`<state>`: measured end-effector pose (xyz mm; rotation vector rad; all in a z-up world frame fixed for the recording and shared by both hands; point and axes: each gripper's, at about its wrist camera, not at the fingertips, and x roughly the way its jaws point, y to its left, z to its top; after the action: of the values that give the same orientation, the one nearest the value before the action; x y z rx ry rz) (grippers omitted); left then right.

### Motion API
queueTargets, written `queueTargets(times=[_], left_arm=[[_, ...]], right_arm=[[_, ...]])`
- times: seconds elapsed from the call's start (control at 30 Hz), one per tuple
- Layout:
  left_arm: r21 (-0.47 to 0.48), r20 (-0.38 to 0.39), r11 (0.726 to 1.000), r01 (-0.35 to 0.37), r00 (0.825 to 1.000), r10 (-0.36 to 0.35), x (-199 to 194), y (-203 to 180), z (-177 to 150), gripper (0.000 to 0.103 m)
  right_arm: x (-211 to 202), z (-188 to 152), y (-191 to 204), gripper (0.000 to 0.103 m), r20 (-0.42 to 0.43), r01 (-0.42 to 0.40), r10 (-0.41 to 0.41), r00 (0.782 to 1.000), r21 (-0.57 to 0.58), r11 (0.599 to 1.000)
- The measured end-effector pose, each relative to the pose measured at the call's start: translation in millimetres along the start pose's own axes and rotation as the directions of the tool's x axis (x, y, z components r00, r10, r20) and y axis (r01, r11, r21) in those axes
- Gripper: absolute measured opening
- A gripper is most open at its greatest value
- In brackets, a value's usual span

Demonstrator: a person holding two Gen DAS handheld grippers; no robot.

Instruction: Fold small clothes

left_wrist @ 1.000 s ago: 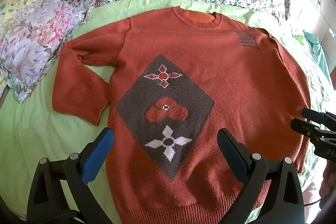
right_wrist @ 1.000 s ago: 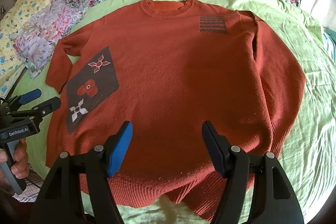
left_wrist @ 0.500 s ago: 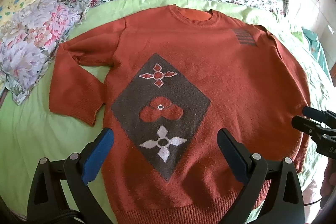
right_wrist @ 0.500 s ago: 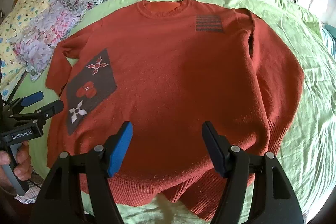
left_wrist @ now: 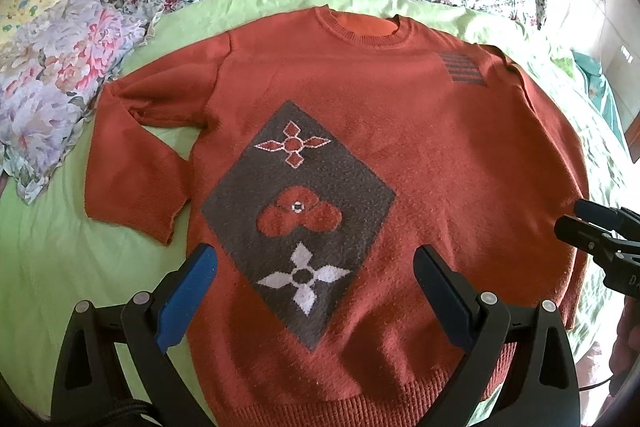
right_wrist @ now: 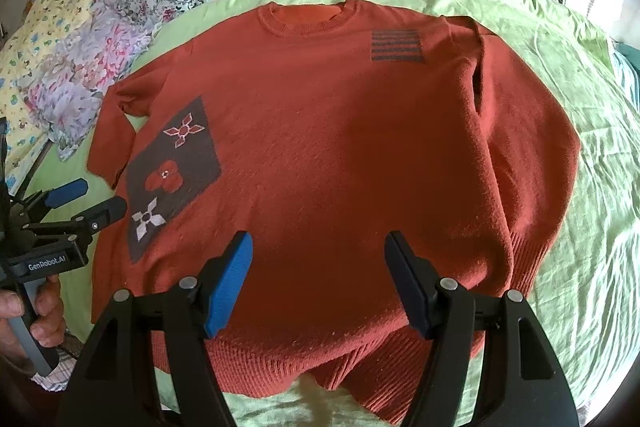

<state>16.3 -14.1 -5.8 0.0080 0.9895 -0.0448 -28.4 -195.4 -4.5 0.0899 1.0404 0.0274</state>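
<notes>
On a green sheet (right_wrist: 560, 75), an orange sweater (left_wrist: 400, 131) lies flat, front up, while the left gripper (left_wrist: 316, 267) and right gripper (right_wrist: 318, 255) hover above its hem, fingers spread, holding nothing.

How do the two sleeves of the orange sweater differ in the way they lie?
The left sleeve bends at the elbow and lies apart from the sweater body, with green sheet showing in the gap. The right sleeve lies straight, close along the body. The left cuff is plain-edged; the right cuff is ribbed. Both lie flat on the sheet.
</notes>
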Motion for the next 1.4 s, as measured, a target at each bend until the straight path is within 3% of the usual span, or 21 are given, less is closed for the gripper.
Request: queueTargets(times=[0.3, 0.63, 0.7, 0.87, 0.97, 1.1, 1.2, 1.33, 1.4], left_arm=[[-0.021, -0.012, 0.999, 0.039, 0.999, -0.039, 5, 1, 7, 0.099], [-0.030, -0.053, 0.998, 0.046, 0.997, -0.048, 23, 2, 18, 0.099], [-0.035, -0.057, 0.998, 0.056, 0.997, -0.058, 24, 1, 21, 0.099], [-0.030, -0.060, 0.997, 0.065, 0.996, -0.067, 30, -4, 30, 0.099], [-0.028, -0.067, 0.997, 0.070, 0.995, -0.072, 35, -8, 32, 0.099], [-0.035, -0.085, 0.996, 0.079, 0.993, -0.082, 43, -14, 34, 0.099], [-0.033, -0.102, 0.996, 0.078, 0.992, -0.081, 48, -19, 36, 0.099], [-0.028, -0.106, 0.996, 0.083, 0.991, -0.085, 54, -25, 40, 0.099], [-0.031, -0.114, 0.996, 0.086, 0.990, -0.089, 57, -27, 42, 0.099]], right_arm=[[-10, 4, -21, 0.069, 0.032, 0.020, -0.021, 0.999, 0.034, 0.999], [-32, -10, -97, 0.069, 0.044, 0.117, -0.124, 0.991, 0.136, 0.984], [-35, -11, -115, 0.069, 0.042, 0.134, -0.139, 0.989, 0.103, 0.986], [-23, -18, -137, 0.069, -0.071, 0.225, -0.231, 0.970, -0.082, 0.971], [-16, -27, -134, 0.069, -0.080, 0.249, -0.275, 0.958, -0.241, 0.938], [-4, -38, -116, 0.069, -0.080, 0.215, -0.274, 0.958, -0.431, 0.877], [5, -39, -111, 0.069, -0.075, 0.217, -0.284, 0.956, -0.474, 0.854], [14, -27, -115, 0.069, -0.073, 0.172, -0.228, 0.971, -0.453, 0.875], [27, -29, -121, 0.061, -0.079, 0.143, -0.193, 0.978, -0.420, 0.896]])
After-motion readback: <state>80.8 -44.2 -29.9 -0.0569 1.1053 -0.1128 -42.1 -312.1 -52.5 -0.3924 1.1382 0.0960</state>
